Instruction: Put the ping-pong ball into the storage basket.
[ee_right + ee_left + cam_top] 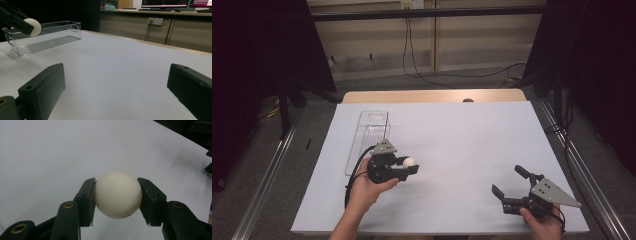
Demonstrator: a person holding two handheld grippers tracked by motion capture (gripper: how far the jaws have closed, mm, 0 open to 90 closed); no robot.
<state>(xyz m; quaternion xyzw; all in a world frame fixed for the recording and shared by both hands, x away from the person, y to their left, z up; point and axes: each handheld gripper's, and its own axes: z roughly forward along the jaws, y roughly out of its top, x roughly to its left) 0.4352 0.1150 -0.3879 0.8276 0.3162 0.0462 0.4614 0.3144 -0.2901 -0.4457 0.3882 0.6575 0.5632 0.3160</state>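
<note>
Black jaws of the right gripper [511, 184] stood wide apart with nothing between them, low over the white surface [462, 145] at its near right corner, held in the right hand [543, 222]. Nearer the left edge, the left hand [371, 189] held the left gripper [412, 166], closed on a cream ball [118, 194]; both pads pressed the ball's sides in the left gripper view. Ball and gripper seemed to hang slightly above the surface, though the height was hard to judge. Just beyond the left gripper lay a clear plastic bin [373, 131], long and narrow, running away from the person; its ribbed floor showed bare in the right gripper view. At the far edge, a strip of wooden tabletop [432, 96] ran past the white cover.
</note>
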